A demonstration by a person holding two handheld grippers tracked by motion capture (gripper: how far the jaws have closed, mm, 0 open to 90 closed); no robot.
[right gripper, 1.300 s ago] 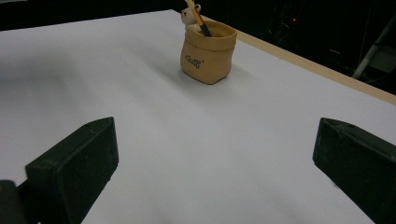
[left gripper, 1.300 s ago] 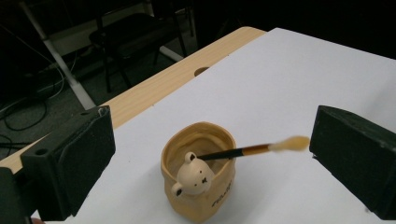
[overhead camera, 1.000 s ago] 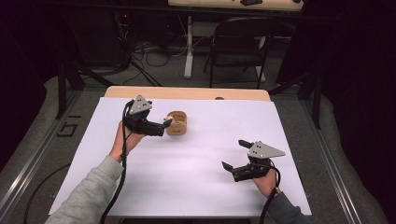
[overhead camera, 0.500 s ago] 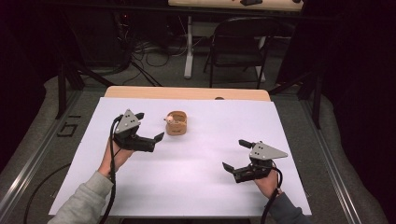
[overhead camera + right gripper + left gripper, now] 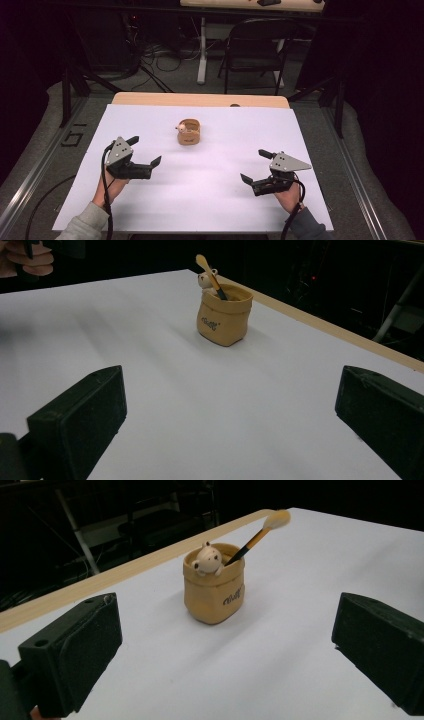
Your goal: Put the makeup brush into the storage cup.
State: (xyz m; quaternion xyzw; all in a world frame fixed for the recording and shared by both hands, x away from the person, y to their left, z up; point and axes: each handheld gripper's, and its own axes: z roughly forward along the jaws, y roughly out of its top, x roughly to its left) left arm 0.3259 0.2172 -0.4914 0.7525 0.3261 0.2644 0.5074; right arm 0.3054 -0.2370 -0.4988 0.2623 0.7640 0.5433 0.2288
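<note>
Left gripper (image 5: pixel 146 151): lower left of the high view, jaws wide apart, holding nothing, well short of the cup.
Right gripper (image 5: pixel 255 165): lower right of the high view, jaws wide apart, empty.
Tan cup (image 5: pixel 189 133): upright, upper middle of the white table (image 5: pixel 210 200); centre of the left gripper view (image 5: pixel 214 590).
Bear figure (image 5: pixel 208 560): at the cup's rim.
Brush (image 5: pixel 260 534): leaning out of the cup.

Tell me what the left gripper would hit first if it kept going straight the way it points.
Most likely the tan pot: it stands between the open jaws of the left gripper, with bare white table before it.
</note>
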